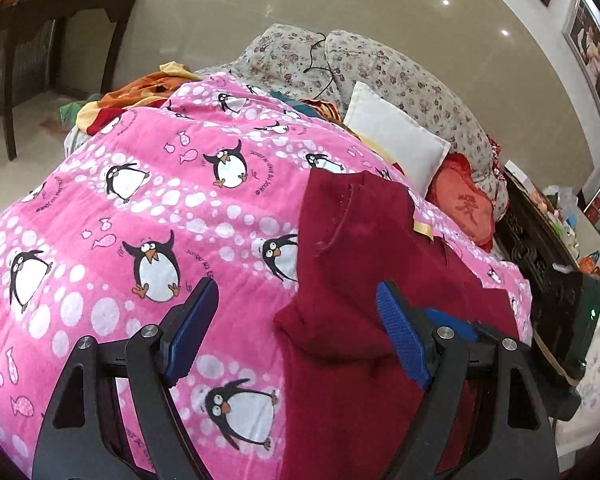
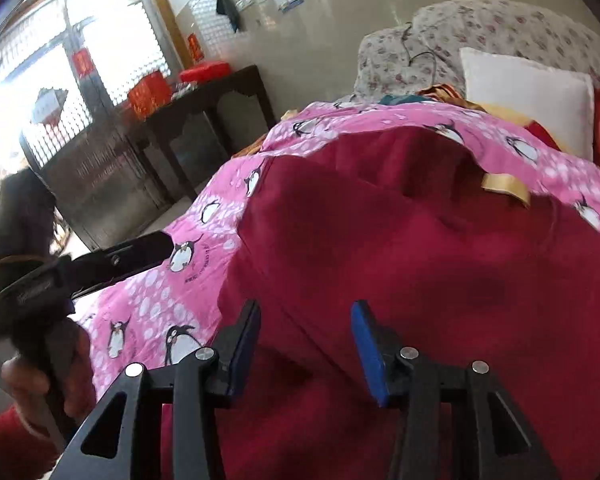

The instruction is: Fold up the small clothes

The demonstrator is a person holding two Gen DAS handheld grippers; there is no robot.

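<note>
A dark red garment [image 1: 360, 264] lies spread on a pink penguin-print blanket [image 1: 140, 208] on a bed; a pale tag shows at its upper edge. My left gripper [image 1: 296, 312] is open above the garment's left edge, its right finger [image 1: 400, 340] over the cloth, holding nothing. In the right wrist view the garment [image 2: 400, 248] fills the middle, on the blanket [image 2: 180, 280]. My right gripper [image 2: 304, 328] is open and empty just over the garment's near part. The left gripper's body [image 2: 80, 268] shows at the left, held by a hand.
A white pillow [image 1: 396, 136], a red cushion [image 1: 464, 204] and a floral quilt [image 1: 380, 68] lie at the bed's head. Other clothes [image 1: 140, 96] are piled at the far left. A dark side table [image 1: 60, 12] stands by the wall. A dark carved bed frame [image 1: 540, 264] runs along the right.
</note>
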